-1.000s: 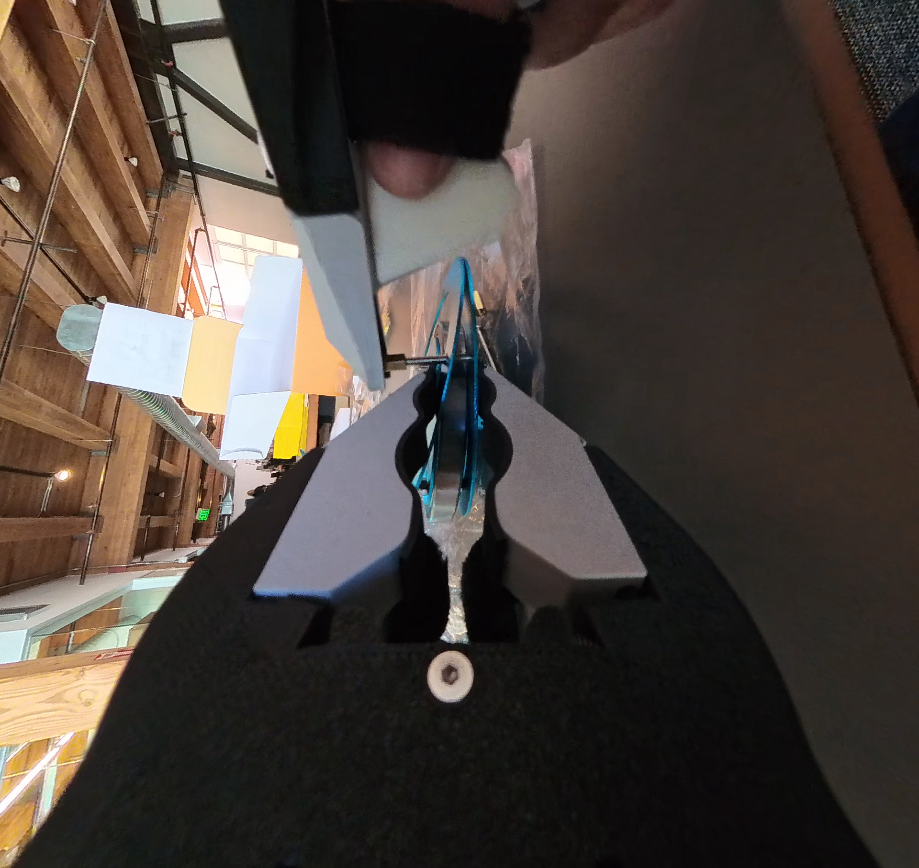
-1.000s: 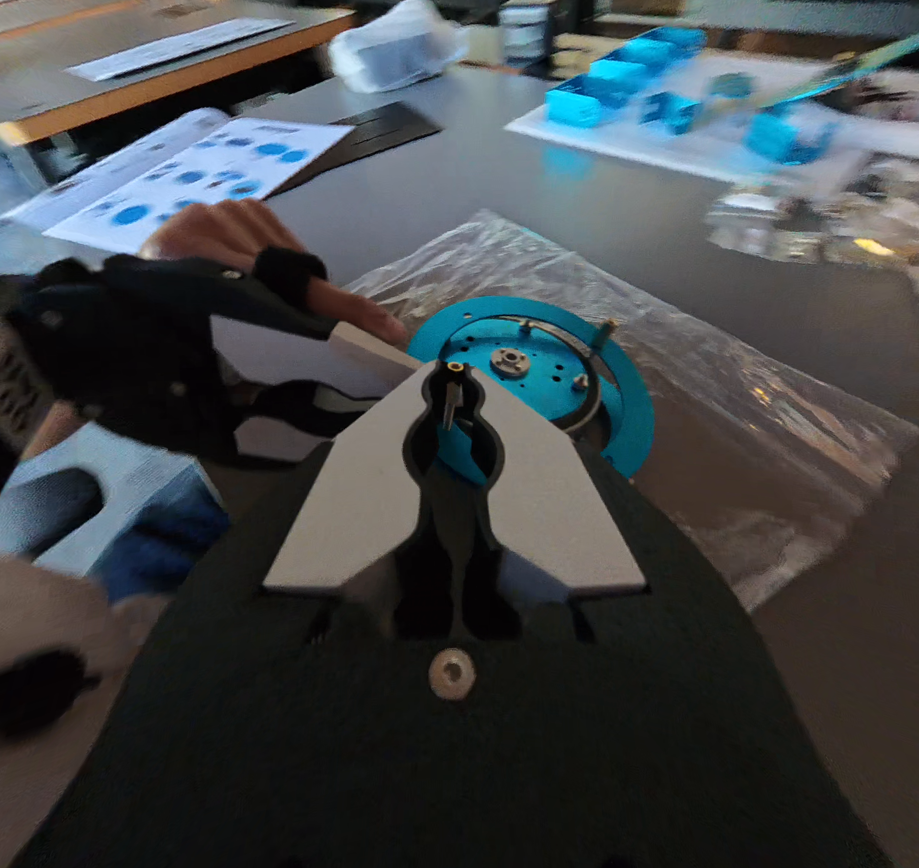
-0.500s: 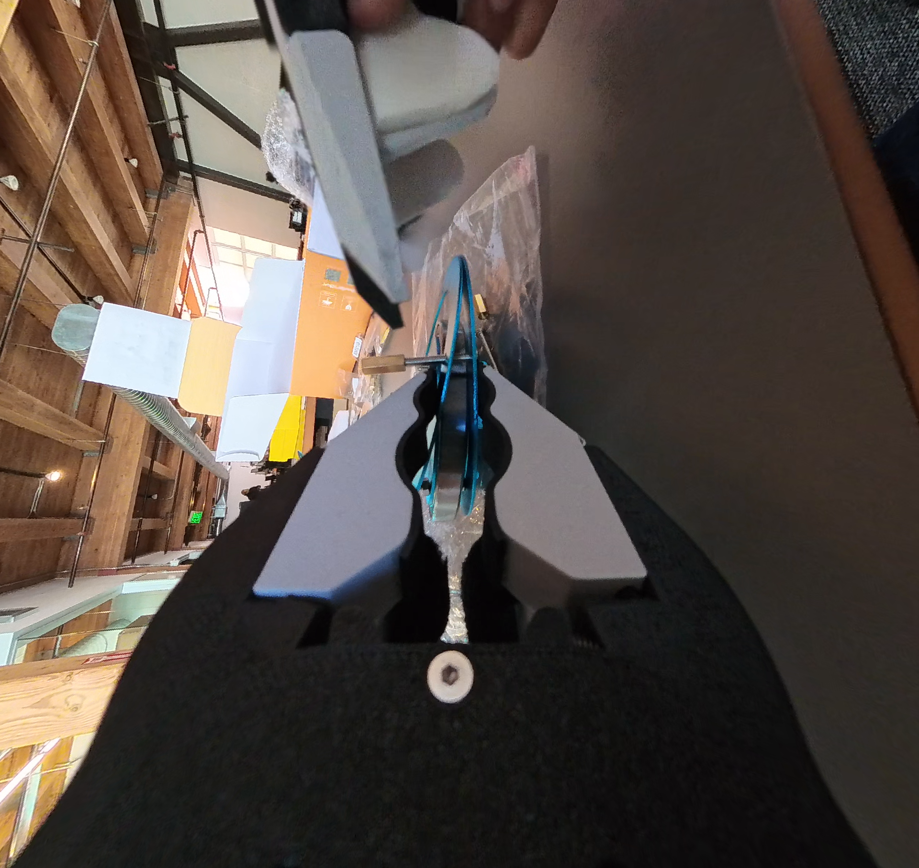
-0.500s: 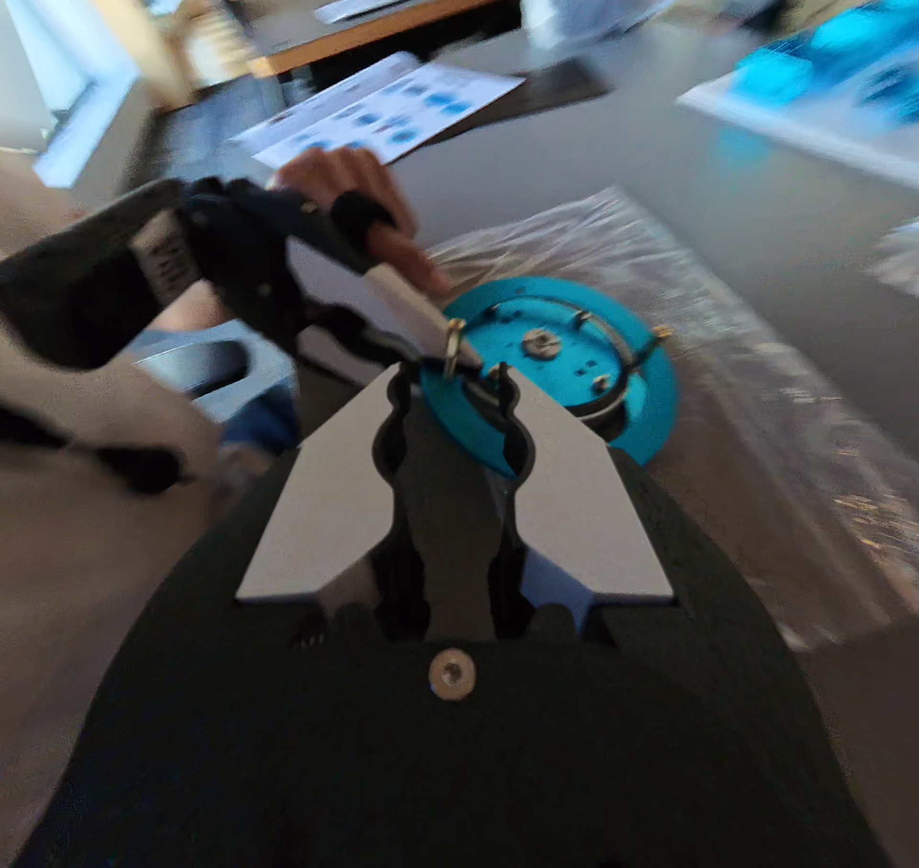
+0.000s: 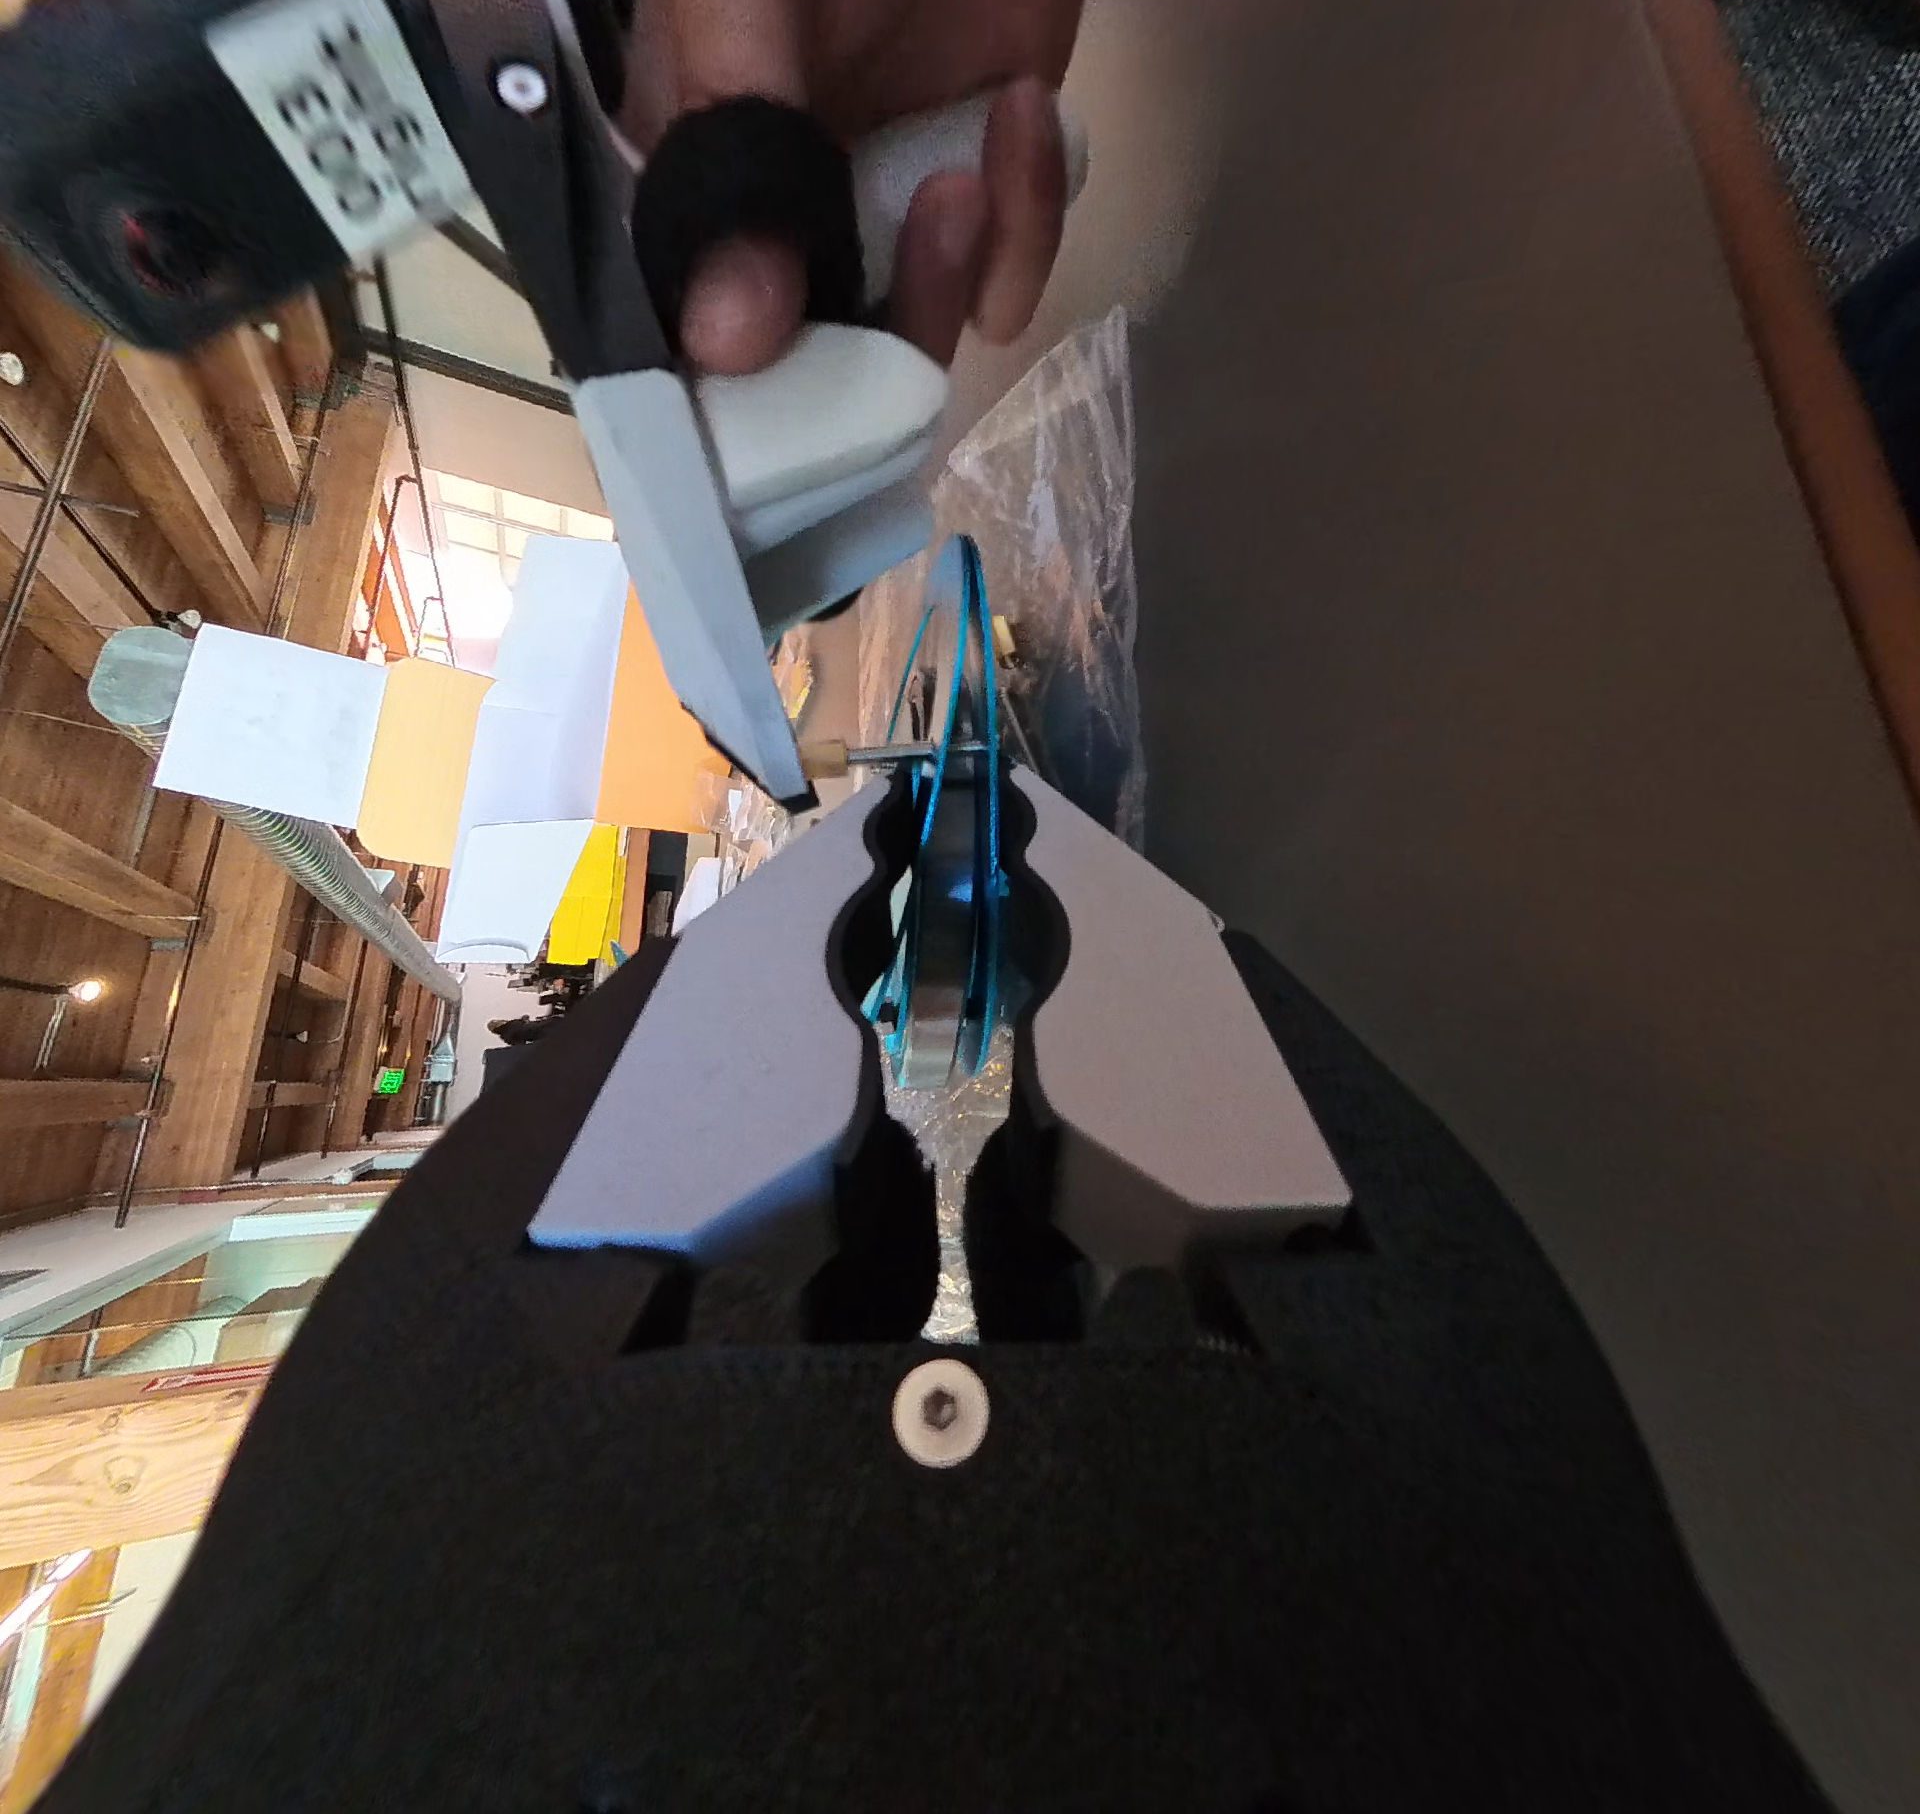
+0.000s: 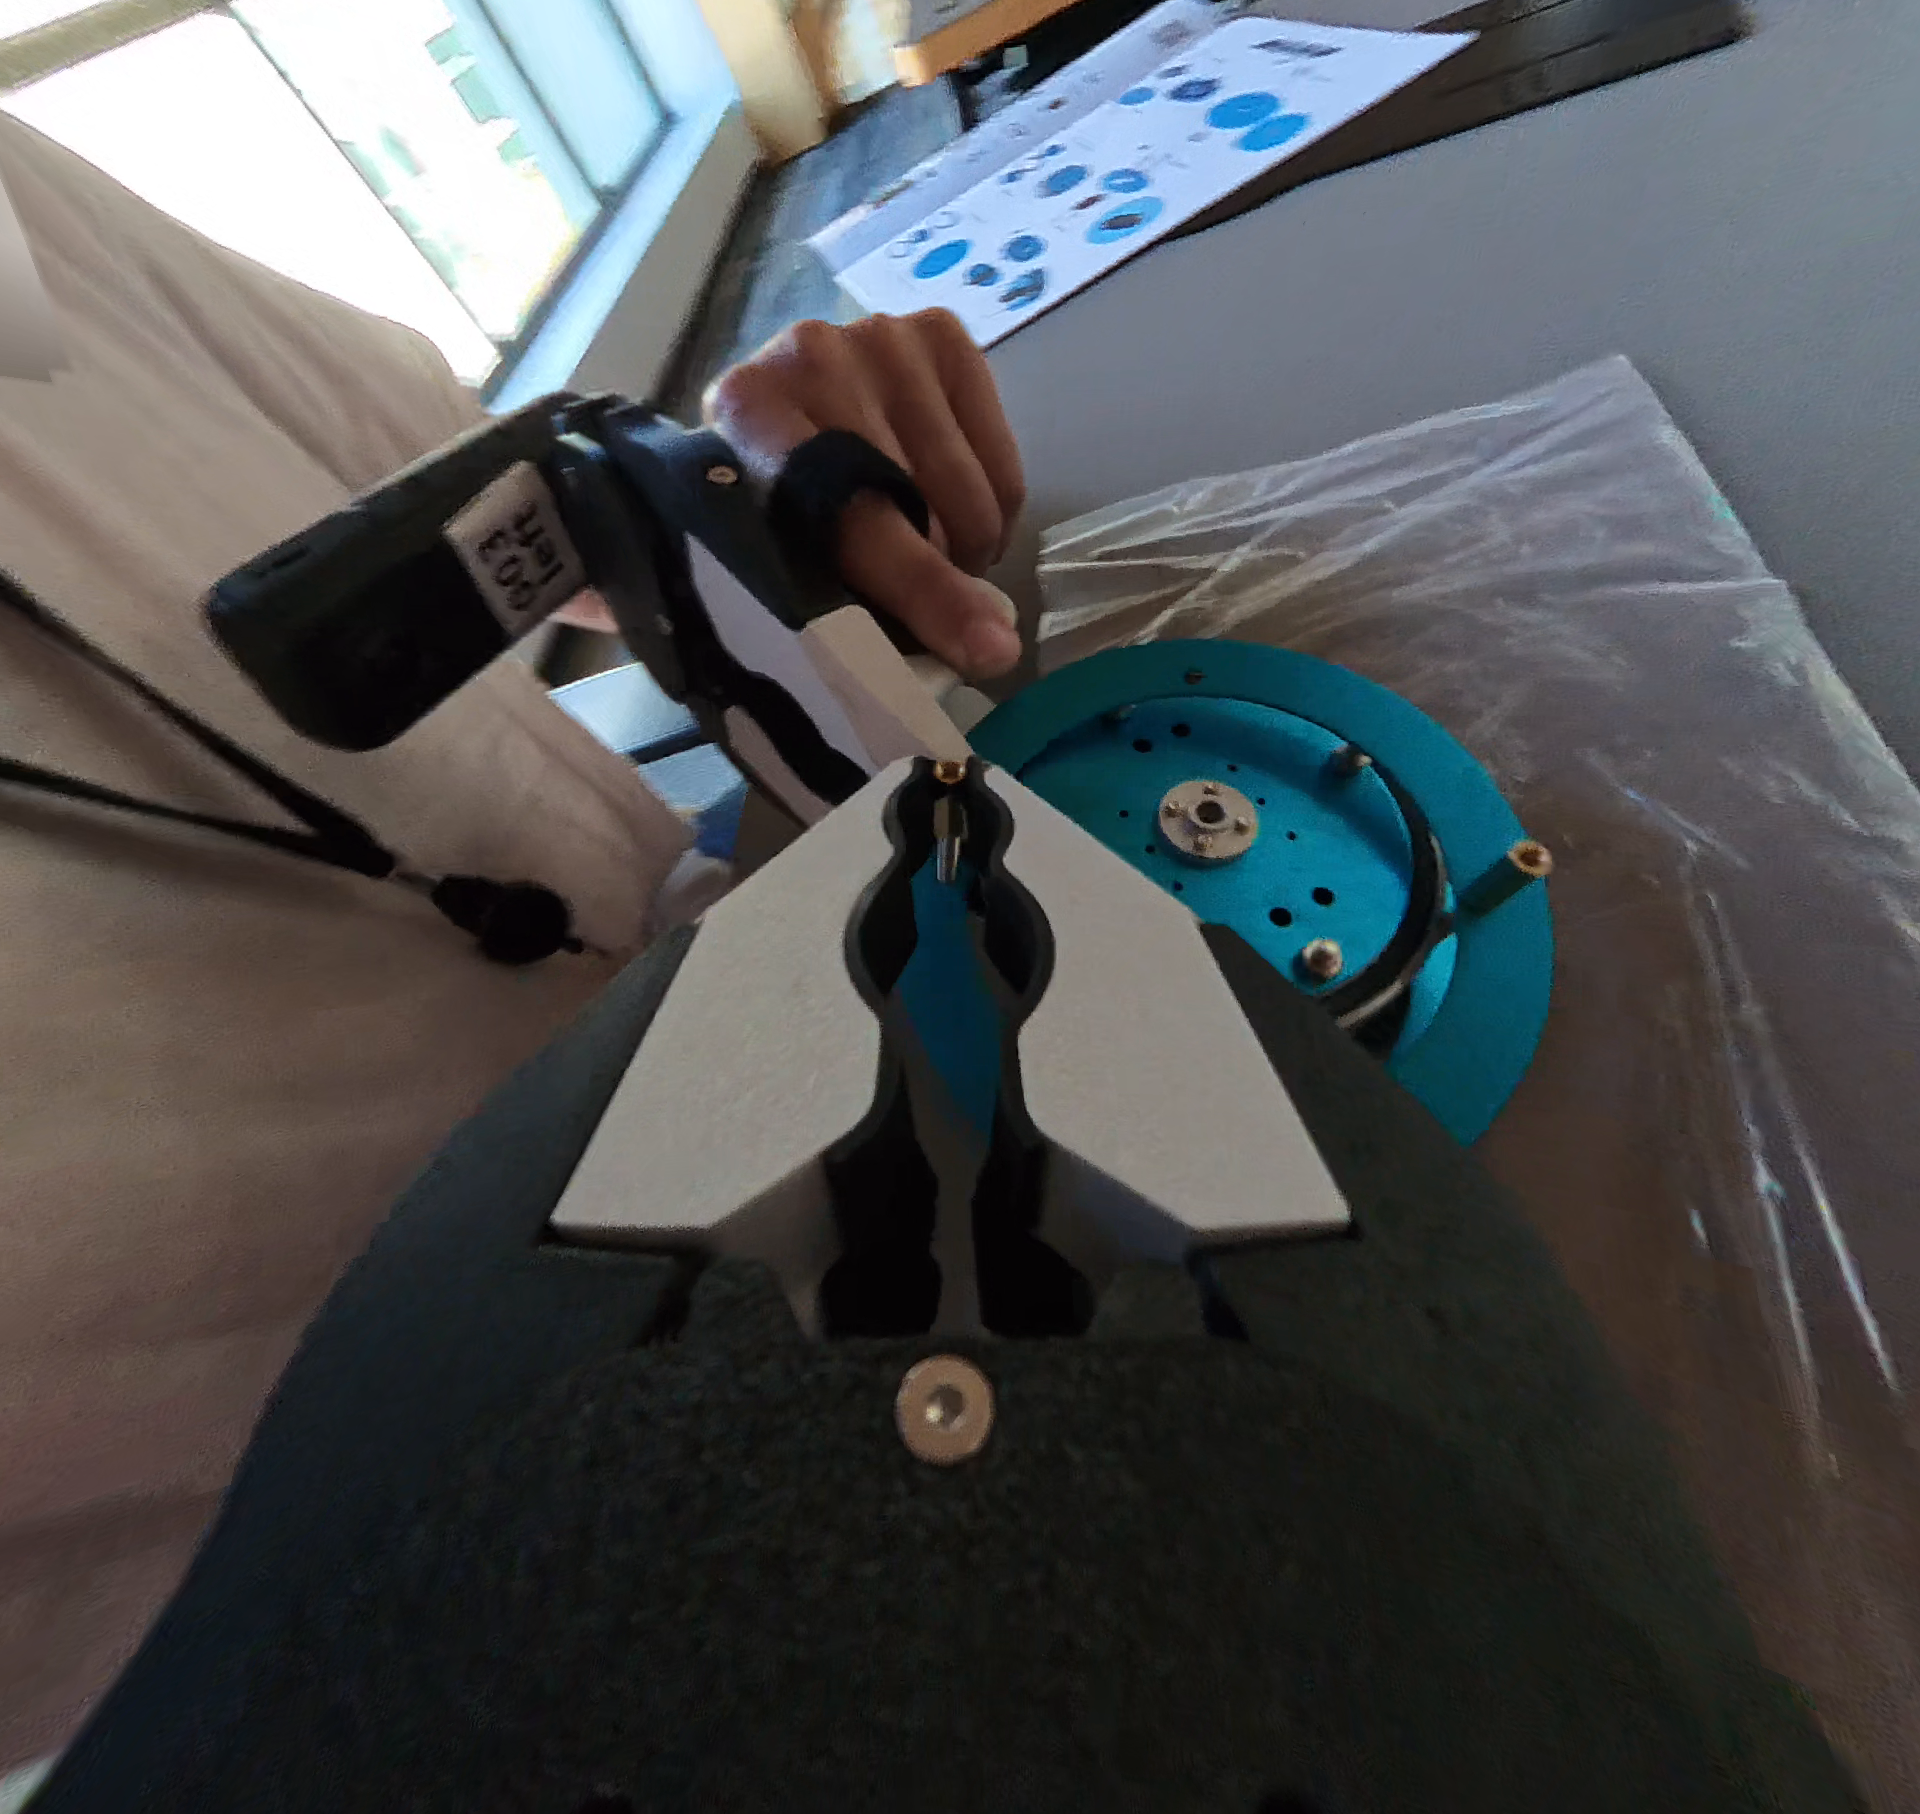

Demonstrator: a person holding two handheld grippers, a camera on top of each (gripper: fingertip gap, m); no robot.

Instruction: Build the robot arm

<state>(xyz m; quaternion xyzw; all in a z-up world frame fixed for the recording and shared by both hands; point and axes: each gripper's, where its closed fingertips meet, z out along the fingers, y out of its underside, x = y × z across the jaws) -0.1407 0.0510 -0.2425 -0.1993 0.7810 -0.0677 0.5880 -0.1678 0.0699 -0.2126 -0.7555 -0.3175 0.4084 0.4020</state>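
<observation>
Left gripper (image 5: 951,808): jaws pinch the edge of the blue disc (image 5: 961,891), which shows edge-on between them; crinkled plastic shows in the gap below the disc.
Right gripper (image 6: 948,772): jaws pressed on a small standoff (image 6: 948,834), brass tip at 12 o'clock, right at the disc's rim.
Blue disc: in the right wrist view (image 6: 1288,860) it is a flat blue ring plate with an inner round plate full of holes, a silver hub (image 6: 1205,817) at its middle and a dark ring along its 4 o'clock side.
Second standoff (image 6: 1507,876): green with a brass tip, sticks out at the plate's 3 o'clock.
Screw (image 6: 1320,956): silver, on the inner plate at 5 o'clock.
Other gripper seen from the left: the right gripper (image 5: 790,788) comes in from 11 o'clock, its tip touching the brass end of a pin (image 5: 873,754) that runs sideways into the disc.
Hands: one hand (image 5: 862,154) grips the right gripper, a finger through a black loop; another hand (image 6: 883,476) grips the left one at 11 o'clock of the disc.
Bag (image 6: 1558,642): clear plastic, flat on the desk (image 6: 1558,247), under the disc.
Sheet (image 6: 1122,185): white, printed with blue shapes, at 12 o'clock on the desk, well apart.
Person: beige clothing (image 6: 208,829) with a black cord fills 9 o'clock.
</observation>
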